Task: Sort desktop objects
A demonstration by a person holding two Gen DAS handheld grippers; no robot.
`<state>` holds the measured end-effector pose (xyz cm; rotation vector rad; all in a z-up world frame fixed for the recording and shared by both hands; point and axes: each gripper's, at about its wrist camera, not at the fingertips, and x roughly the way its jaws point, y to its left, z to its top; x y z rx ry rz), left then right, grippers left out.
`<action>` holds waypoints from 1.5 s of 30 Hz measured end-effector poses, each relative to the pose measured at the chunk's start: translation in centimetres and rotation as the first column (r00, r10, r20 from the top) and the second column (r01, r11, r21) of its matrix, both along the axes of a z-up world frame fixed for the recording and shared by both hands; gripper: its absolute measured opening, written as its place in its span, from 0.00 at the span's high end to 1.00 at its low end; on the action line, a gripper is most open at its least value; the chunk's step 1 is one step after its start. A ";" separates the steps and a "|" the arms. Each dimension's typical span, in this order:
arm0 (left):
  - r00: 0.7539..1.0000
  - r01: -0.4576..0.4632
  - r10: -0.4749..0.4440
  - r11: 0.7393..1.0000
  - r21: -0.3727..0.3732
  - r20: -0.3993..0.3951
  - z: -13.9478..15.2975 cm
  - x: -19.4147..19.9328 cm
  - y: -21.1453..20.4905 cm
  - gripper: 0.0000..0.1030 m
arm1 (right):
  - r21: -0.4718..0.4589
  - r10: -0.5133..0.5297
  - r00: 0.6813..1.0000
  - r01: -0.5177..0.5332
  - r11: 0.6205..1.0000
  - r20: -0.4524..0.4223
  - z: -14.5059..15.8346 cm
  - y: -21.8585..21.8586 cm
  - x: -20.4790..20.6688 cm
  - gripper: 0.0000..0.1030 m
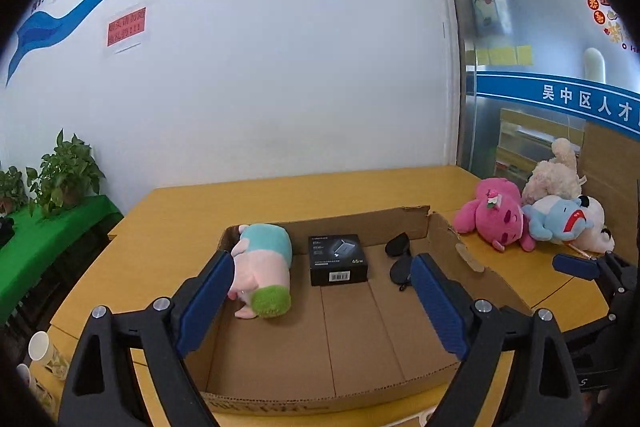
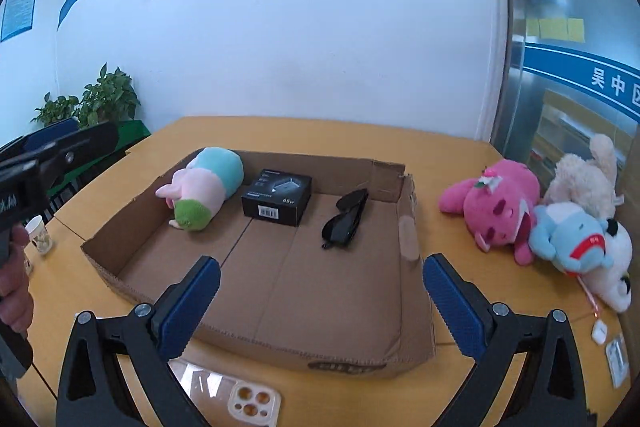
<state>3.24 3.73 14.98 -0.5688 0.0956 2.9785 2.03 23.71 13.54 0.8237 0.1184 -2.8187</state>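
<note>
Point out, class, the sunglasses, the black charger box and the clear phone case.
sunglasses (image 2: 345, 219): right wrist view, on a dark lens.
black charger box (image 2: 280, 187): right wrist view, on its top face.
clear phone case (image 2: 224, 393): right wrist view, on its clear back.

Cardboard tray (image 2: 408, 239) holds a plush (image 2: 204, 187), black box (image 2: 277, 197), and sunglasses (image 2: 346, 219).

Both views are bright and evenly lit, soft light from overhead, only faint shadows under stuff on the bench (image 2: 132, 311). Heavy fisheye bend with black vignette at the corners, worst around 10 and 2 o'clock. The glass partition (image 1: 520, 27) at 2 o'clock looks hazy with glare. Center stays sharp.
</note>
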 end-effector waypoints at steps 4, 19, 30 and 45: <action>0.999 0.002 -0.003 1.000 0.023 0.040 -1.0 1.0 -0.1 0.12 | 0.013 -0.007 1.000 0.007 1.000 -0.008 -0.1 -0.3 2.2 0.00; 0.995 -0.007 0.005 1.000 0.012 0.104 -3.7 1.3 -1.0 0.12 | -0.001 -0.007 1.000 0.007 1.000 0.027 -1.2 -0.2 3.4 0.00; 0.948 0.021 -0.065 0.990 0.141 0.311 -8.7 1.0 -4.3 0.12 | -0.044 0.104 0.986 -0.099 0.994 0.132 -5.5 0.6 4.0 0.00; 0.779 0.076 -0.241 0.953 0.294 0.579 -16.7 0.7 -3.8 0.17 | -0.200 0.315 0.873 -0.256 0.946 0.373 -14.2 -1.1 5.4 0.10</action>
